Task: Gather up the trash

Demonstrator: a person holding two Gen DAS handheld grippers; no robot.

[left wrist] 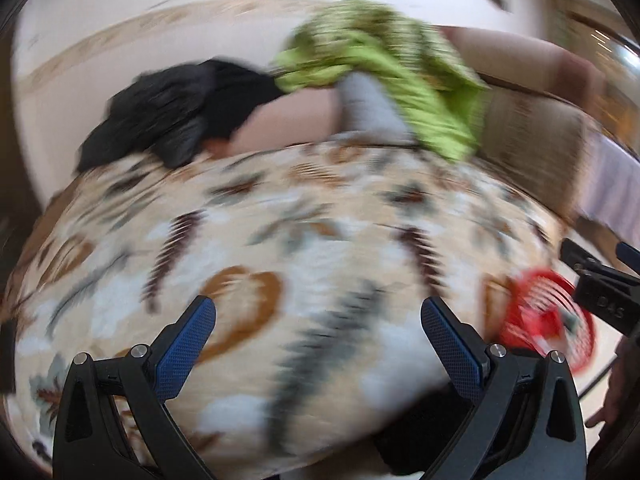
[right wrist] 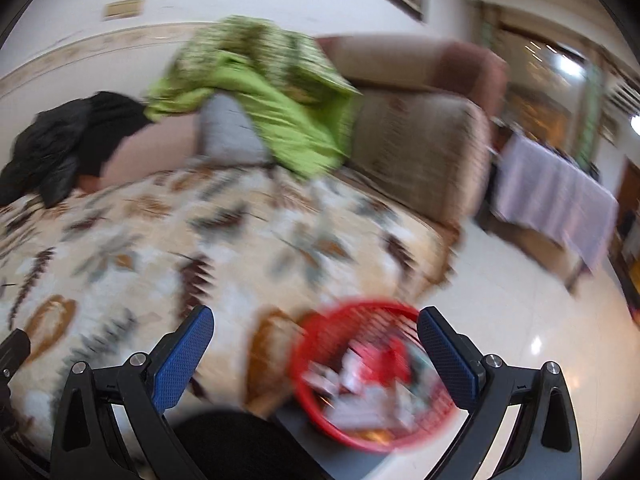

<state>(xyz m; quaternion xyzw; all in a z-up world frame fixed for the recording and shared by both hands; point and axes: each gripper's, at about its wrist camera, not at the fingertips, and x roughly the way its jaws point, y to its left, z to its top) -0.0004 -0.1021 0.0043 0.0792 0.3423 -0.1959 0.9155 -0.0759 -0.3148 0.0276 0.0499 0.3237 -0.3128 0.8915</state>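
Both views are motion-blurred. A red mesh basket (right wrist: 368, 376) holding several crumpled wrappers and paper scraps sits at the near edge of a sofa seat covered by a leaf-patterned sheet (right wrist: 168, 240). My right gripper (right wrist: 316, 344) hangs open above the basket's left side, nothing between its blue pads. In the left wrist view the same basket (left wrist: 548, 320) shows at the right edge, beside the other gripper's black body (left wrist: 600, 284). My left gripper (left wrist: 318, 336) is open over the patterned sheet (left wrist: 280, 220), holding nothing.
A green cloth (right wrist: 256, 96), a grey cushion (right wrist: 228, 128) and a black garment (right wrist: 60, 140) lie at the sofa's back. The beige sofa arm (right wrist: 424, 148) rises on the right. Beyond it are glossy white floor tiles (right wrist: 520, 320) and a table draped in a lilac cloth (right wrist: 560, 196).
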